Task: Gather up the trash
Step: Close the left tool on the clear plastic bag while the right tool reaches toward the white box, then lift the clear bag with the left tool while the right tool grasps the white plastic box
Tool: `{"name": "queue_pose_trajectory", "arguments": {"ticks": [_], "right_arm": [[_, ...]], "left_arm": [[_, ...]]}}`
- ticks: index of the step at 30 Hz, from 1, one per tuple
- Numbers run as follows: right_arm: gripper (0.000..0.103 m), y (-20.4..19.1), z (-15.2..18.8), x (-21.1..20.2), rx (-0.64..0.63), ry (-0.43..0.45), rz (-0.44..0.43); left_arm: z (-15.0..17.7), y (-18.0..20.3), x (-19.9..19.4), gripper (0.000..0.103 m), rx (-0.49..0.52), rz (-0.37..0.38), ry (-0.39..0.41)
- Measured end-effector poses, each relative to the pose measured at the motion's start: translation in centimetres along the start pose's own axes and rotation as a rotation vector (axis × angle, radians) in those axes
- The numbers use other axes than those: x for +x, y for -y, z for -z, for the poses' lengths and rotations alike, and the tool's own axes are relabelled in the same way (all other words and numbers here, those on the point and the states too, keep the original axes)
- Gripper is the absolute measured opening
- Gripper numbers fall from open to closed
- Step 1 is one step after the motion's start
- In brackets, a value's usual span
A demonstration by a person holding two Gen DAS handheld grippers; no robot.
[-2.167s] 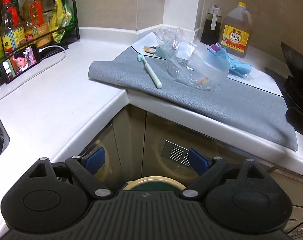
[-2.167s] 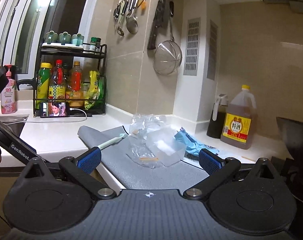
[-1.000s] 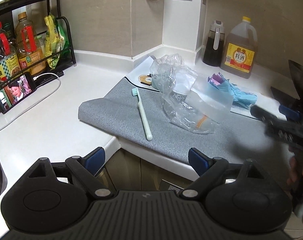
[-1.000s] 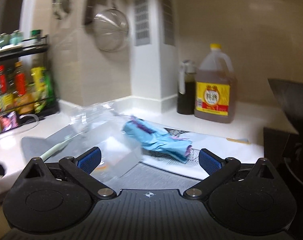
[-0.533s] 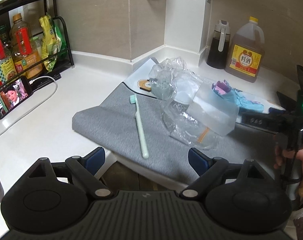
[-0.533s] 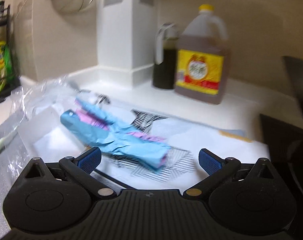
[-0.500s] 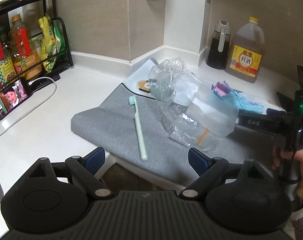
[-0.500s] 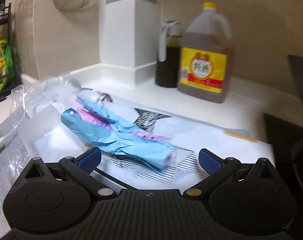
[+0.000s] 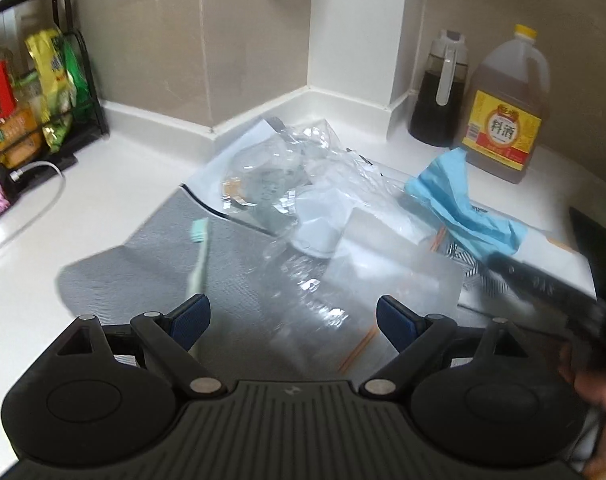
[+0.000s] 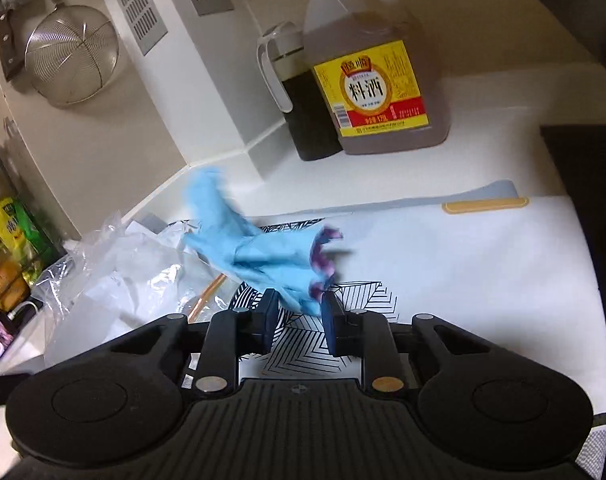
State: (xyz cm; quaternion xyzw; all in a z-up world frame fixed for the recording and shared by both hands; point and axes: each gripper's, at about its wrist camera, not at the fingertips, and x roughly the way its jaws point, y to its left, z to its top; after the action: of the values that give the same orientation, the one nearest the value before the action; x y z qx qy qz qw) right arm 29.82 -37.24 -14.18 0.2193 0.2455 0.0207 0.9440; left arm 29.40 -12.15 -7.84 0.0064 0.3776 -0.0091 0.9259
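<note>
A crumpled blue glove (image 10: pixel 255 252) with a purple cuff lies over a patterned white sheet (image 10: pixel 443 264). My right gripper (image 10: pixel 299 312) has its jaws closing on the glove's near end, and the pads pinch it. In the left wrist view the same glove (image 9: pixel 459 204) stands up from the right gripper (image 9: pixel 501 260), which a hand (image 9: pixel 599 380) holds. My left gripper (image 9: pixel 291 312) is open above a flat clear plastic bag (image 9: pixel 387 268). More crumpled clear plastic (image 9: pixel 303 168) sits behind it. A pale green toothbrush (image 9: pixel 199 256) lies on the grey mat (image 9: pixel 143 264).
A large cooking wine jug (image 10: pixel 367 76) and a dark sauce jug (image 10: pixel 303 112) stand by the white wall column. A black rack (image 9: pixel 35 80) with bottles and packets is far left, with a white cable (image 9: pixel 43 184) on the counter. A black stove edge (image 9: pixel 599 240) is at right.
The right gripper moved in on the blue glove, rolled, and its jaws came together on the glove's end. The left gripper advanced over the mat toward the clear plastic.
</note>
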Motion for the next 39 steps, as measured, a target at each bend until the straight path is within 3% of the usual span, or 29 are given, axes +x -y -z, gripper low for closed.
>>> {"name": "queue_pose_trajectory", "arguments": {"ticks": [2, 4, 6, 10, 11, 12, 14, 15, 16, 17, 20, 26, 30, 33, 39], "right_arm": [[0.028, -0.5, 0.1, 0.0, -0.021, 0.003, 0.007], [0.038, -0.5, 0.1, -0.1, -0.025, 0.009, 0.01], [0.061, -0.5, 0.1, -0.3, -0.02, 0.024, 0.01], [0.076, -0.6, -0.1, -0.4, -0.022, 0.037, 0.016], [0.077, -0.6, -0.1, -0.4, -0.02, 0.038, 0.015], [0.078, -0.6, -0.1, -0.5, -0.018, 0.039, 0.014], [0.078, -0.6, -0.1, -0.5, -0.017, 0.039, 0.013], [0.078, -0.6, -0.1, -0.5, -0.017, 0.039, 0.013], [0.078, -0.6, -0.1, -0.5, -0.016, 0.04, 0.013], [0.078, -0.6, -0.1, -0.6, -0.015, 0.042, 0.012], [0.078, -0.5, -0.2, -1.1, -0.005, 0.077, -0.006], [0.079, -1.5, -0.2, -2.4, -0.04, 0.147, -0.141], [0.083, -2.6, 0.1, -2.2, -0.079, 0.111, -0.219], [0.084, -3.2, 0.3, -1.8, -0.113, 0.086, -0.22], [0.085, -3.0, 0.3, -1.7, -0.07, 0.049, -0.304]], "left_arm": [[-0.4, 0.7, 1.6, 0.093, -0.003, 0.001, -0.031], [-0.7, 1.3, 3.0, 0.093, 0.0, -0.005, -0.054], [-0.9, 1.8, 4.1, 0.093, 0.005, -0.017, -0.07], [-1.5, 1.8, 5.7, 0.093, -0.01, -0.041, -0.101], [-1.6, 1.5, 6.0, 0.087, -0.027, -0.04, -0.11], [-1.7, 1.2, 6.1, 0.068, -0.042, -0.04, -0.117], [-1.9, 0.6, 6.3, 0.047, -0.064, -0.034, -0.138], [-1.9, 0.3, 6.3, 0.026, -0.072, -0.032, -0.139], [-1.9, 0.0, 6.2, 0.017, -0.075, -0.028, -0.142], [-1.9, -0.3, 6.0, 0.015, -0.081, -0.018, -0.146], [-2.0, -1.4, 4.6, 0.013, -0.103, 0.014, -0.132], [-1.4, -3.8, 1.1, 0.009, -0.118, 0.076, -0.086], [-0.6, -5.1, 0.5, 0.009, -0.104, 0.078, -0.085], [0.0, -5.8, -0.2, 0.008, -0.092, 0.11, -0.075], [-0.3, -4.4, 0.2, 0.007, -0.064, 0.133, -0.066]]}}
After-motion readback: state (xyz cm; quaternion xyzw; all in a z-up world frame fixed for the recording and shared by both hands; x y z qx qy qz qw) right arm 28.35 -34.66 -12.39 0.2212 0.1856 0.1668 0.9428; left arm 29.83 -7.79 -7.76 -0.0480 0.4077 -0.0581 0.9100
